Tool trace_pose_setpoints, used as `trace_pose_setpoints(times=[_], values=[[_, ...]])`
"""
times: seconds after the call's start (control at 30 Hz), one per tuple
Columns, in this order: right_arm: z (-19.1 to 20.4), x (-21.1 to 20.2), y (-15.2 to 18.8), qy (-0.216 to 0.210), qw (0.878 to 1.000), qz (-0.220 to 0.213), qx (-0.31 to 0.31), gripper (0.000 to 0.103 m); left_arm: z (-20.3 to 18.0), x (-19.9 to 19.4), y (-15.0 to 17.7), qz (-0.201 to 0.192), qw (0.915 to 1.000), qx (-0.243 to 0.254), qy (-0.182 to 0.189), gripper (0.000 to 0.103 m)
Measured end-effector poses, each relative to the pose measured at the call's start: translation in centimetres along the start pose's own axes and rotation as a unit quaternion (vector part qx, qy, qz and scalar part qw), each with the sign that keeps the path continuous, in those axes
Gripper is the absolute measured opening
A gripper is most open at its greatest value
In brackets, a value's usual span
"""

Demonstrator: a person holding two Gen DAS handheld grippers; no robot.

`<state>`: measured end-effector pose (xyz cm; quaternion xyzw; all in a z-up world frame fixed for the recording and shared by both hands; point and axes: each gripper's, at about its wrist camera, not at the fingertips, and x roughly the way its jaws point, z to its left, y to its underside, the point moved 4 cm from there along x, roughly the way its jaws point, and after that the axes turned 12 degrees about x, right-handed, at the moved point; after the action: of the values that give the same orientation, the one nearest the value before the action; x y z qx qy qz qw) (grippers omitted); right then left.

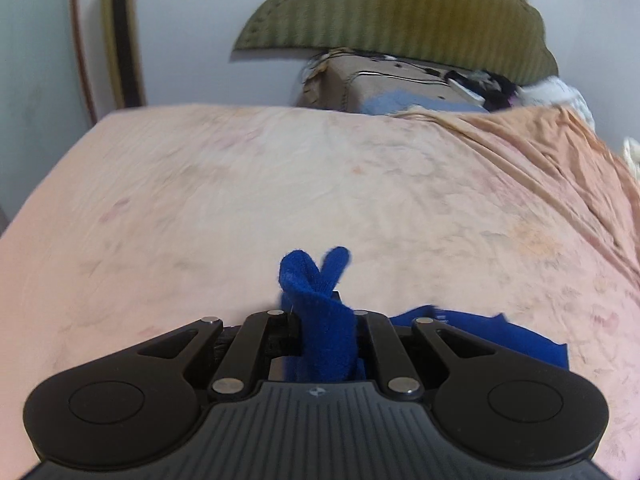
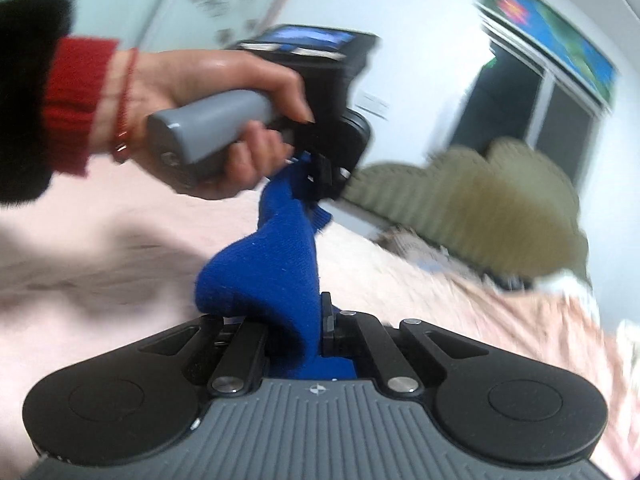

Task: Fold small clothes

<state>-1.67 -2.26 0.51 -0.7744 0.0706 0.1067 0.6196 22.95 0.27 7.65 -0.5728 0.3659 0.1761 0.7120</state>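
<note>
Right now, line by line:

Left gripper point(image 1: 316, 320): jaws closed on the blue knit garment point(image 1: 324, 340), a bunched fold of it standing up between them and two small lobes of fabric poking out above.

Left gripper from the right wrist view point(image 2: 320, 176): seen side-on above the bed, tilted nose-down, pinching the far upper end of the garment.

Left hand point(image 2: 224, 120): wrapped around the grey handle, thumb on top and fingers curled underneath; the wrist enters from the left with a red cuff point(image 2: 76, 100) under a black fuzzy sleeve and a thin red string bracelet.

Right gripper point(image 2: 320, 332): jaws clamped on the near end of the blue knit garment point(image 2: 268, 272), the cloth pressed between them.

Garment position: stretched in the air between the two grippers, a thick rounded fold bulging toward the left hand; in the left wrist view another part of it lies flat on the bed just right of that gripper.

Bed point(image 1: 280, 184): covered with a wrinkled pale pink sheet, spreading beneath both grippers.

Beyond the bed: an olive ribbed cushion point(image 1: 400, 12) rests against the white wall, over a brown box.

Sharpness: the right wrist view is motion-blurred, especially behind the garment.
</note>
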Motion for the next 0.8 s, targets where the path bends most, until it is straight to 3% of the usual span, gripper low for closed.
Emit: trace_pose_setpoints(times=[0.17, 0.33, 0.67, 0.73, 0.8], values=[[-6.6, -2.3, 1.6, 0.023, 0.995, 0.007, 0.096, 0.003, -7.4, 1.9, -1.5, 0.007, 0.9986, 0.052, 0.011, 0.01], [-12.5, -2.3, 4.5, 0.035, 0.981, 0.026, 0.189, 0.003, -14.4, 4.9, -1.0, 0.024, 0.994, 0.106, 0.006, 0.009], [-18.5, -1.7, 10.8, 0.014, 0.922, 0.082, 0.377, 0.004, -21.6, 8.8, 0.9, 0.045, 0.9842, 0.171, -0.001, 0.012], [-19.1, -1.0, 11.5, -0.008, 0.907, 0.1, 0.408, 0.013, -21.9, 9.0, 0.8, 0.044, 0.984, 0.172, 0.008, 0.015], [-19.4, -0.7, 11.9, -0.024, 0.893, 0.111, 0.435, 0.021, -21.7, 9.0, 0.3, 0.039, 0.9867, 0.156, 0.025, 0.026]])
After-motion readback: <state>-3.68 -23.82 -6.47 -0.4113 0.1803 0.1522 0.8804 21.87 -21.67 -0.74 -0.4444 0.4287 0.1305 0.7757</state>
